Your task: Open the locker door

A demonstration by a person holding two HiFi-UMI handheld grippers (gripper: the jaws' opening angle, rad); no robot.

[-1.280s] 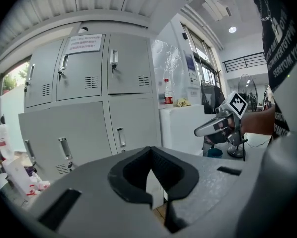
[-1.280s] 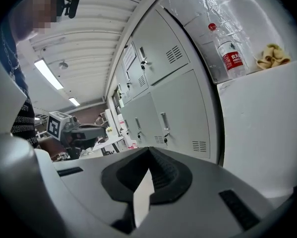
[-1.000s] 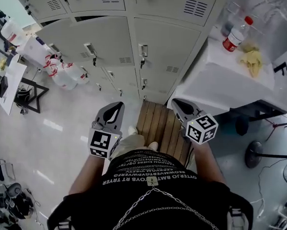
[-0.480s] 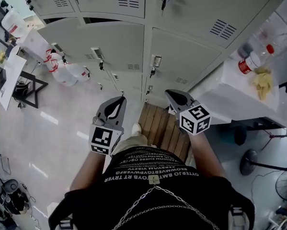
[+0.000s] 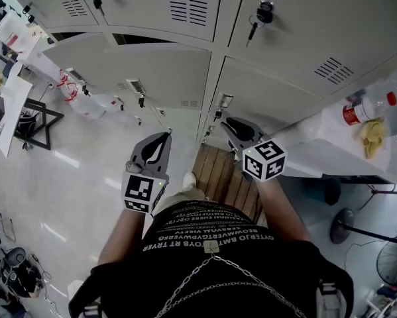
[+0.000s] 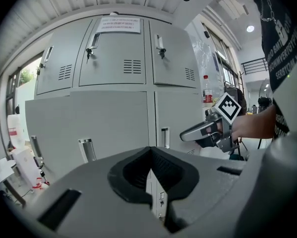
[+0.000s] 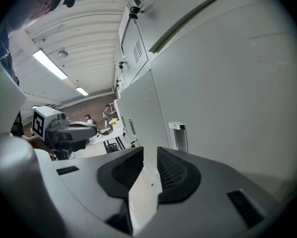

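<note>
Facing locker door, handle near.

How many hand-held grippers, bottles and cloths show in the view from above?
Grey hand-held grippers: 2 (left hand-held gripper, right hand-held gripper)
Clear plastic bottle with red cap: 1
Crumpled yellow cloth: 1
Total: 4

From the person's head looking down, the bank of lockers is walling off everything from ten to two o'clock, with its handles and hanging keys jutting out. A white counter is blocking three o'clock, just beside the lockers. Plastic jugs are crowding ten o'clock. Bare floor is lying open at nine o'clock.
</note>
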